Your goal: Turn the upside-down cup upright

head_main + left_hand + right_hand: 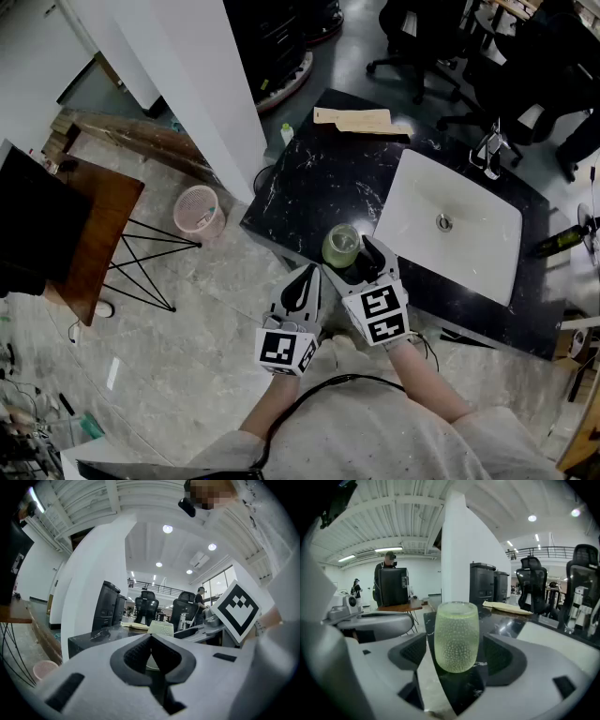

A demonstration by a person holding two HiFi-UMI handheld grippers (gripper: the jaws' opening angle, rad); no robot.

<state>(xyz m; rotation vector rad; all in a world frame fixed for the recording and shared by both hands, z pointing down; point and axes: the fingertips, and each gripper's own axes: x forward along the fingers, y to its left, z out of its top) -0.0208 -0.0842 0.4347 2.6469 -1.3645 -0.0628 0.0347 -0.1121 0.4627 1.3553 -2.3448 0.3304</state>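
Between the widely spread pads of the right claw (457,654), the green dimpled cup (456,632) is framed but not yet pressed, standing base-up near the edge of the black counter (319,178). The left claw (151,654) is seen closed on nothing. If 1 pad is landed first, the cup could be tipped off that edge. No brand or lettering can be read on it.
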